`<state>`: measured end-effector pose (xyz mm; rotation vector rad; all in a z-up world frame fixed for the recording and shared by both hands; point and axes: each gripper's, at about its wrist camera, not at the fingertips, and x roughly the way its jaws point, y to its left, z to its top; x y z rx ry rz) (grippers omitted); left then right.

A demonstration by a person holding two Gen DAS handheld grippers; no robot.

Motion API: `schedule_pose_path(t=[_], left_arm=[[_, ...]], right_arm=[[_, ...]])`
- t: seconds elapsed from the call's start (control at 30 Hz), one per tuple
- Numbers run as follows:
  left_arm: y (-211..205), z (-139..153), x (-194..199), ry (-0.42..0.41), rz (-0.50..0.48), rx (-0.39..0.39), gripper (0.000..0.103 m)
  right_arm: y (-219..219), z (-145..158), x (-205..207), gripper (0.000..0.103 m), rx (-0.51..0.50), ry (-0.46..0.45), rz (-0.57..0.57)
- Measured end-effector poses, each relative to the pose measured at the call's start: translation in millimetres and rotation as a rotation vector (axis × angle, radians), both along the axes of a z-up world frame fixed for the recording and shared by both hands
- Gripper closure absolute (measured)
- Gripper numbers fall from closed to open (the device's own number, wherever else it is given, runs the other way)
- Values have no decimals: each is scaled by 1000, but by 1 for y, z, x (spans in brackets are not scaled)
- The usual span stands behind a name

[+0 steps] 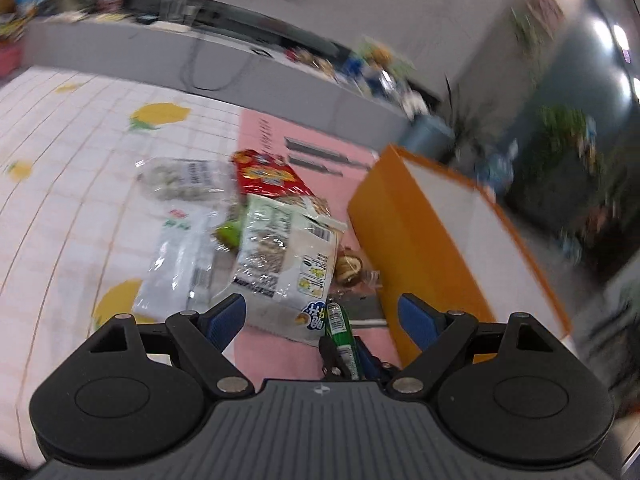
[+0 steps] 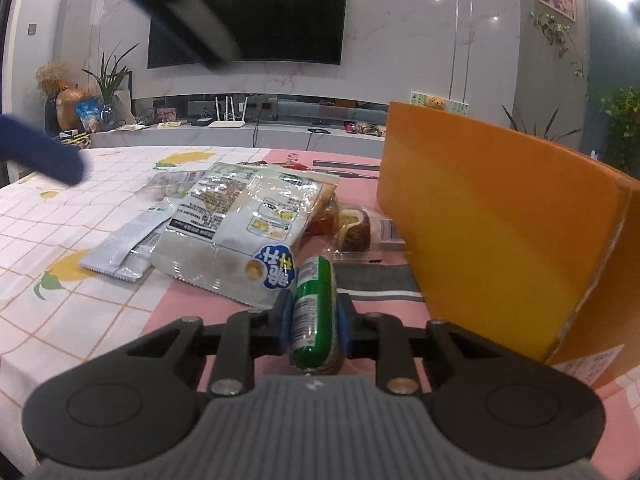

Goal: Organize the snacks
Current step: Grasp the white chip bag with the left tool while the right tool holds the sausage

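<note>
A green sausage-shaped snack [image 2: 313, 312] lies lengthwise between the blue pads of my right gripper [image 2: 313, 314], which is shut on it just above the pink cloth. In the left wrist view the same green snack [image 1: 340, 330] shows low in the middle, held by the right gripper's dark fingers [image 1: 330, 354]. My left gripper [image 1: 322, 312] hovers above the pile, open, with nothing between its pads. A large white seed packet [image 2: 236, 224] [image 1: 280, 248] lies on top of the snack pile. The orange box [image 2: 500, 216] [image 1: 440, 236] stands open on the right.
A flat silver pouch [image 2: 124, 248], a clear bag of pale candies [image 1: 180, 178], a red packet [image 1: 268, 172] and a wrapped brown pastry [image 2: 354, 226] lie around the seed packet. The table carries a lemon-print cloth [image 2: 80, 208]. A low TV shelf [image 2: 224, 130] runs behind.
</note>
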<state>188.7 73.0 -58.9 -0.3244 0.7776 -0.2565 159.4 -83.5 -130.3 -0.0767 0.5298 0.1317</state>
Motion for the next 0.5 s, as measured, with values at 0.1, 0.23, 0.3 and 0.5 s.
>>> schedule_pose_path(t=[0.1, 0.23, 0.3, 0.5], left_arm=[[-17, -6, 21, 17, -56, 52, 0], [-31, -18, 43, 29, -50, 105, 0], [-38, -25, 51, 20, -85, 142, 0], [-44, -40, 64, -21, -54, 241, 0]], right_arm=[[-2, -1, -1, 82, 0, -5, 9], [0, -1, -1, 82, 1, -7, 0], [0, -1, -1, 82, 2, -6, -4], [2, -2, -1, 82, -1, -7, -9]])
